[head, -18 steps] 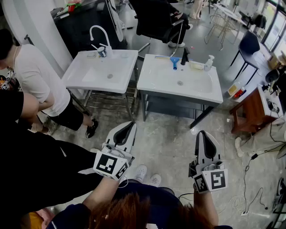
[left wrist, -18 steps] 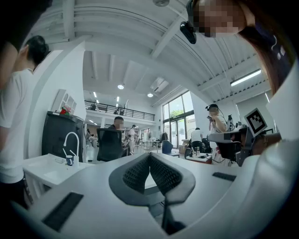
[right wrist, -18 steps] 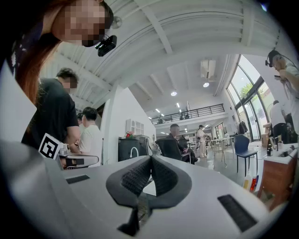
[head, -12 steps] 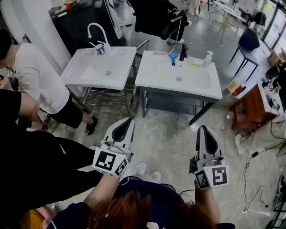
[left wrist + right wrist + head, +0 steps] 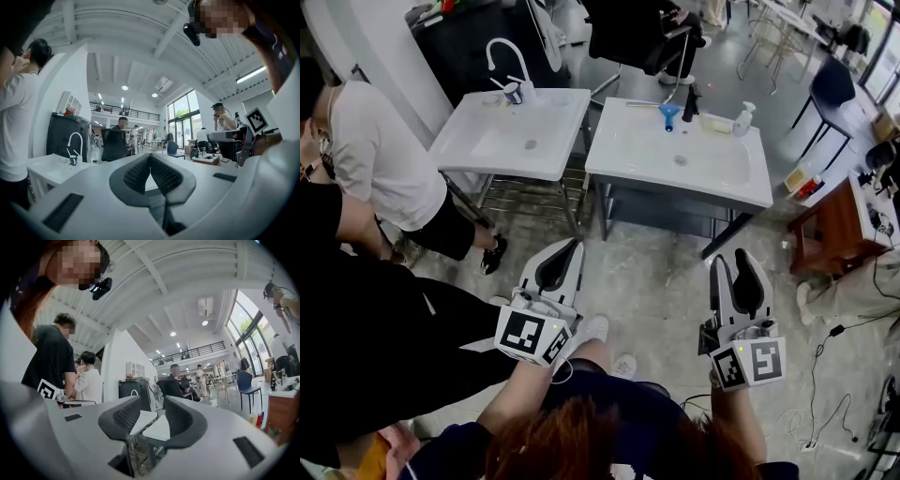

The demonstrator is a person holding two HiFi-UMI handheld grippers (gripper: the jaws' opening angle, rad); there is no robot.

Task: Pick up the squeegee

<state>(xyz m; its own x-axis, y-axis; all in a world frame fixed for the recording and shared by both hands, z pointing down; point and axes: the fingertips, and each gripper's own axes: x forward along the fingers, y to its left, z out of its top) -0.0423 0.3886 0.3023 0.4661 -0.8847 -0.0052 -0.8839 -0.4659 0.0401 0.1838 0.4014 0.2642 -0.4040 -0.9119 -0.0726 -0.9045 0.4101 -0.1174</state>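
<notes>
Both claws are level, well short of the sinks. The left claw [image 5: 574, 251] is closed, pads pressed together on nothing. The right claw [image 5: 733, 260] stands parted and empty. The blue squeegee [image 5: 667, 114] lies on the back rim of the right sink [image 5: 703, 190], just beside the black tap [image 5: 689, 103], with a soap bottle [image 5: 742, 119] near on the other side. My worry from here is the crowding: going in with the right claw I could clip the tap or tip the bottle. A shallow pinch might also let the squeegee slide into the basin. A person [image 5: 380, 159] stands by the left sink, so a wide swing that way could catch them. Only the head view gives me the squeegee; I can't pick it out in either gripper view. What those add is the jaws up close: the left gripper view shows ribbed pads meeting, and the right gripper view shows a clear gap with white sink edges through it.
</notes>
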